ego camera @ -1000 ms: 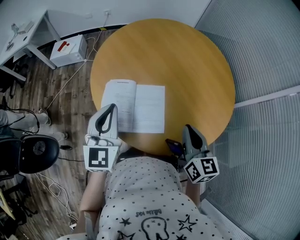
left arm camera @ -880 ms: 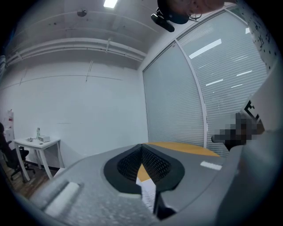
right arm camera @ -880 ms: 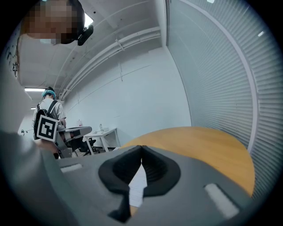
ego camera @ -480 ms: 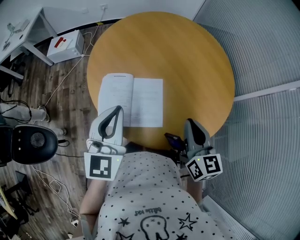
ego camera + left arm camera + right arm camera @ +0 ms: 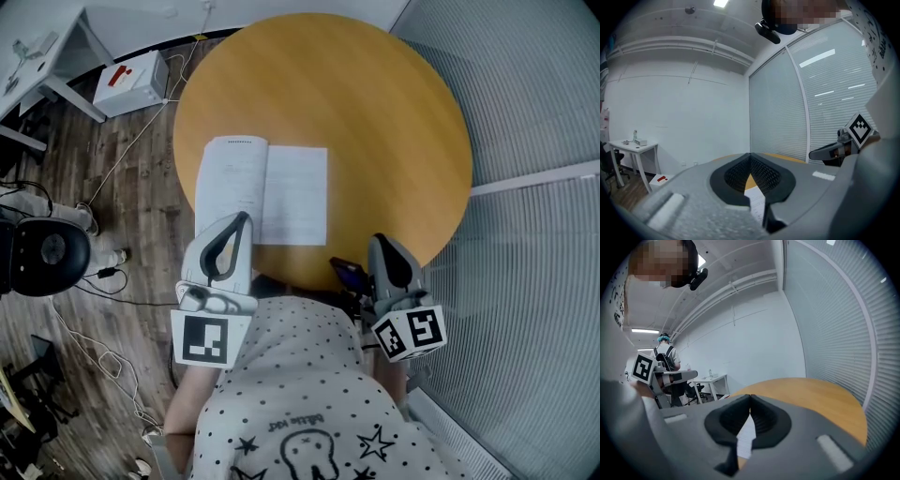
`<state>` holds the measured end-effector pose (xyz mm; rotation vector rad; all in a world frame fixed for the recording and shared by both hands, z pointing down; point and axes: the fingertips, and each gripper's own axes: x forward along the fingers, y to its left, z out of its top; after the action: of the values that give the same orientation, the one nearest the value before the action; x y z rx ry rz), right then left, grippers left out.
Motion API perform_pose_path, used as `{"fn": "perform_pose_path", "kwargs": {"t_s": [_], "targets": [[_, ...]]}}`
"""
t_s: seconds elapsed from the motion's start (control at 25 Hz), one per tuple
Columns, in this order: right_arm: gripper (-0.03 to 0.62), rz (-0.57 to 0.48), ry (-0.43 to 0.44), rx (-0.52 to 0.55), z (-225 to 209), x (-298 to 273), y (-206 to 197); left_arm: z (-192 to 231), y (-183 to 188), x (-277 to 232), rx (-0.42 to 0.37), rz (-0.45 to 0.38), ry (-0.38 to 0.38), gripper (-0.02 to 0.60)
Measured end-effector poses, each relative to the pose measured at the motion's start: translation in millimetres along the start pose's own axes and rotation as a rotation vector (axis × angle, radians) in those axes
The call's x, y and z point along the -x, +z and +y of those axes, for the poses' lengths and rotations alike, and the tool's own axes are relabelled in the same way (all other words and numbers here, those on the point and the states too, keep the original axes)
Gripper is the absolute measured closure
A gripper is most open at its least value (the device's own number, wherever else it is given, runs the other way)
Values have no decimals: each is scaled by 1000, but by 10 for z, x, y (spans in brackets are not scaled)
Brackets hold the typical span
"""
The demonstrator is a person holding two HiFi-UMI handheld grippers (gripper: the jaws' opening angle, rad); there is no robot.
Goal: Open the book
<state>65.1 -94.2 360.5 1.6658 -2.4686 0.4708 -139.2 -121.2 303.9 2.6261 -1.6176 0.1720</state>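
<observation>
where wood floor [image 5: 141,187] shows, round table [image 5: 375,122] stands.

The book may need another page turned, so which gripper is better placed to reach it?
Probably left. The left gripper, shut, overlaps the near left corner of the book in the head view. The right gripper, also shut, sits by the edge of the table, clear of the pages.
</observation>
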Motion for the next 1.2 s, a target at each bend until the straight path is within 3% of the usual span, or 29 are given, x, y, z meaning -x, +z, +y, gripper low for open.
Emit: {"fn": "perform_pose_path", "kwargs": {"t_s": [1.2], "targets": [[591, 6, 7, -9, 70, -80, -74, -29, -108, 28, -4, 43, -24, 572]]}}
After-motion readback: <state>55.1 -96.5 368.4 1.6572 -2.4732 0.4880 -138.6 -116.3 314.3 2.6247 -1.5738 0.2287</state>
